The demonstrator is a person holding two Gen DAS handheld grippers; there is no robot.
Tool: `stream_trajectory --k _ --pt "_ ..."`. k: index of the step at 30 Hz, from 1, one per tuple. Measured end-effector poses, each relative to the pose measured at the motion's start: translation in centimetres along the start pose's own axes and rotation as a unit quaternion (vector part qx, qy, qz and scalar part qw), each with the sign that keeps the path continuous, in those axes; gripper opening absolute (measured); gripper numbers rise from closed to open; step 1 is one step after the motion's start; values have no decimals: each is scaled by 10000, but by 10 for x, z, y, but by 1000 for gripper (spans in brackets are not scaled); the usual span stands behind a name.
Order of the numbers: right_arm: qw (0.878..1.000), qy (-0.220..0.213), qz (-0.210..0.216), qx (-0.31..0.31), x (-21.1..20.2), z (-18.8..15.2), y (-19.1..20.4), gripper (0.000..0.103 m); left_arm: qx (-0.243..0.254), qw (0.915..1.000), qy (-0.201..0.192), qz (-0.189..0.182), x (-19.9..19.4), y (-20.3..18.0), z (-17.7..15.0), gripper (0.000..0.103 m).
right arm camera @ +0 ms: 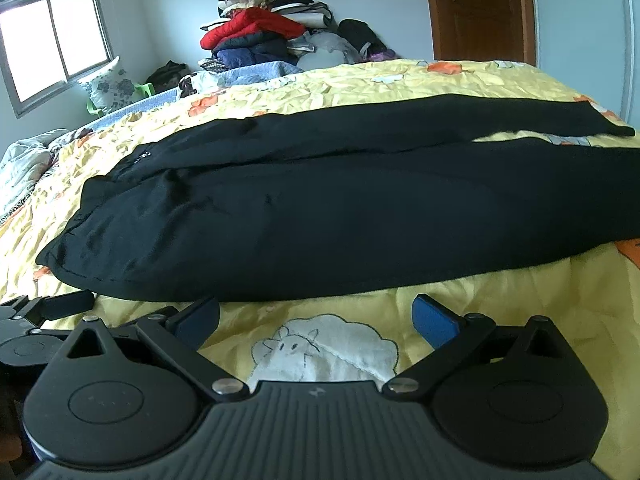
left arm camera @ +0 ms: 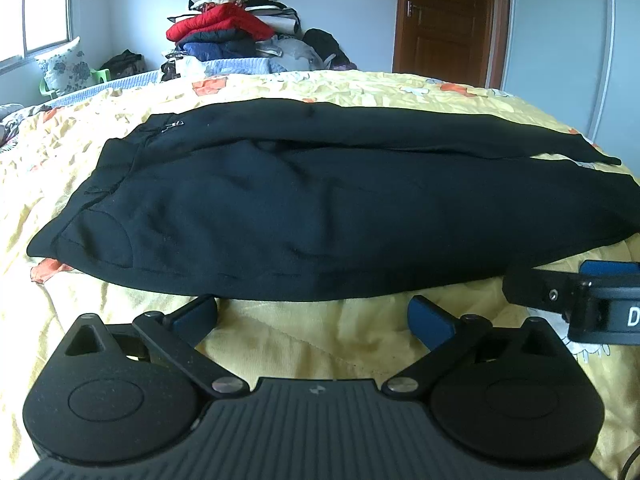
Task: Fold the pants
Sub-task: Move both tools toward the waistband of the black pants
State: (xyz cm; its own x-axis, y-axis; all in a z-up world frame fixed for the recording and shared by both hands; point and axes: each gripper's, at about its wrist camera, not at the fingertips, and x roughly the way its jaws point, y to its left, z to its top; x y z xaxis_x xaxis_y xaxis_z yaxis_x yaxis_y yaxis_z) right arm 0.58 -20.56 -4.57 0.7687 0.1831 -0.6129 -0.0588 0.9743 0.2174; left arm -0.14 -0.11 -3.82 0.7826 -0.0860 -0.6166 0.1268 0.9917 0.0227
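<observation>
Black pants (left arm camera: 304, 208) lie flat across the yellow bedspread (left arm camera: 304, 344), waistband to the left, legs running to the right; the right wrist view shows the same pants (right arm camera: 320, 216). My left gripper (left arm camera: 314, 318) stands open just short of the pants' near edge, with only bedspread between its blue pads. My right gripper (right arm camera: 316, 316) is open too, above a sheep print on the bedspread (right arm camera: 520, 292), near the same edge. The right gripper (left arm camera: 576, 296) shows at the right edge of the left wrist view. The left gripper (right arm camera: 44, 312) shows at the left of the right view.
A heap of clothes (left arm camera: 236, 24) with a red jacket is piled at the far side of the bed. A wooden door (left arm camera: 444, 20) stands at the back right, a window (right arm camera: 56, 40) at the left. A floral pillow (left arm camera: 66, 66) and a crumpled blanket (right arm camera: 24, 164) lie at the left.
</observation>
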Motion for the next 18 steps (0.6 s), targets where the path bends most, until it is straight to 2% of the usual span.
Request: stream_trajectory --k 8,18 --pt "9998 -31 -60 -162 3 -4 2 103 3 10000 12 68 1 -1 0 103" --pt "9997 -74 -72 -224 2 -6 3 103 -36 9992 154 368 -5 -7 5 103"
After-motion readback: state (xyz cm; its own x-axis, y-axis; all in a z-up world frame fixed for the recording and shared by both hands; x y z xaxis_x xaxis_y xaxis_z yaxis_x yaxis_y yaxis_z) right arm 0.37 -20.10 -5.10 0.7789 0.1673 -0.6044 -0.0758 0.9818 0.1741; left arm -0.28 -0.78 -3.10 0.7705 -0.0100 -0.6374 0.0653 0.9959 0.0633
